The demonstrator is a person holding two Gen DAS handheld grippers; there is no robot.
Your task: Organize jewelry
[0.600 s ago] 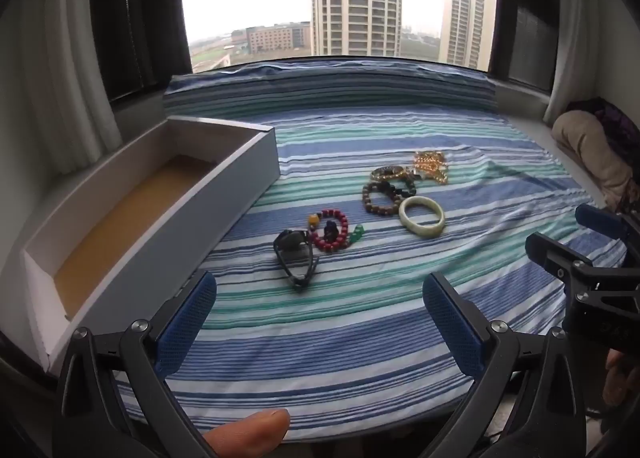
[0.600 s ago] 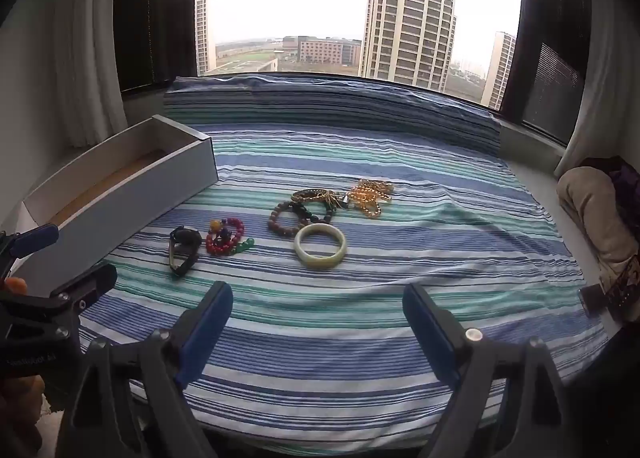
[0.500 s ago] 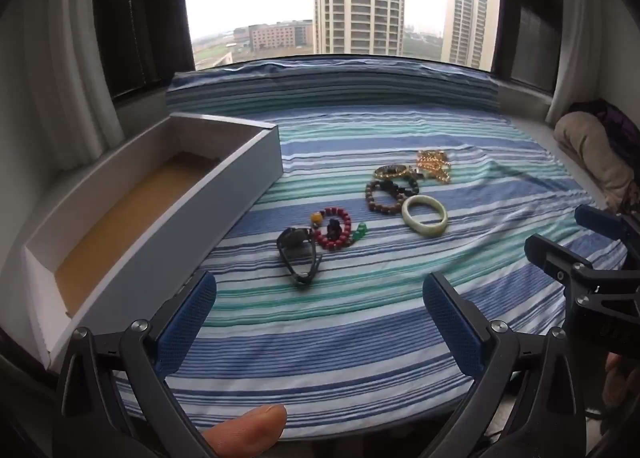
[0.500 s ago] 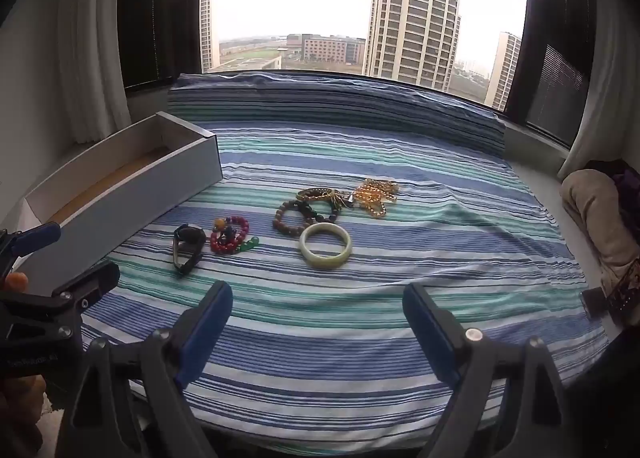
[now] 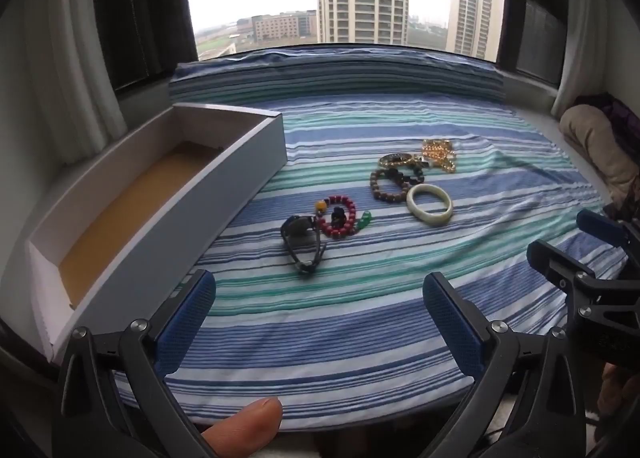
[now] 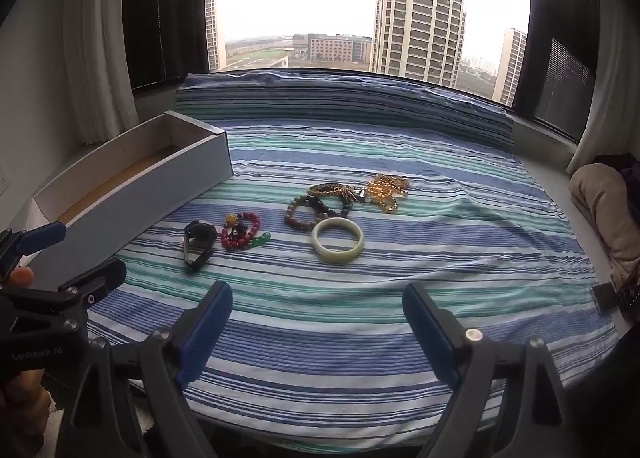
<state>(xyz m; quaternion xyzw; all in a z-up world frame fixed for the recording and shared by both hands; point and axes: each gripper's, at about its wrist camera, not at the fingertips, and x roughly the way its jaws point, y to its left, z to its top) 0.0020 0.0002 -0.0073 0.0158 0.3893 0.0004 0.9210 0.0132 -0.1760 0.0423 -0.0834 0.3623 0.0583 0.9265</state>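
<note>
Several pieces of jewelry lie in a loose row on the striped cloth: a black watch (image 5: 303, 242) (image 6: 199, 243), a red bead bracelet (image 5: 340, 217) (image 6: 242, 232), a brown bead bracelet (image 5: 390, 184) (image 6: 306, 211), a pale jade bangle (image 5: 429, 200) (image 6: 338, 240) and a gold chain (image 5: 439, 152) (image 6: 387, 186). A long white box (image 5: 160, 194) (image 6: 132, 186) with a brown floor stands open on the left, with nothing inside. My left gripper (image 5: 319, 314) and my right gripper (image 6: 318, 320) both hover open over the cloth's near edge, well short of the jewelry, nothing between their fingers.
The blue, green and white striped cloth (image 5: 360, 318) covers a platform below a wide window. A beige cushion (image 5: 596, 146) lies at the right edge. Curtains hang at both sides. A person's thumb (image 5: 244, 424) shows under the left gripper.
Both views have shifted very slightly, so the jewelry sits a touch further right and lower. Both grippers stay open and empty.
</note>
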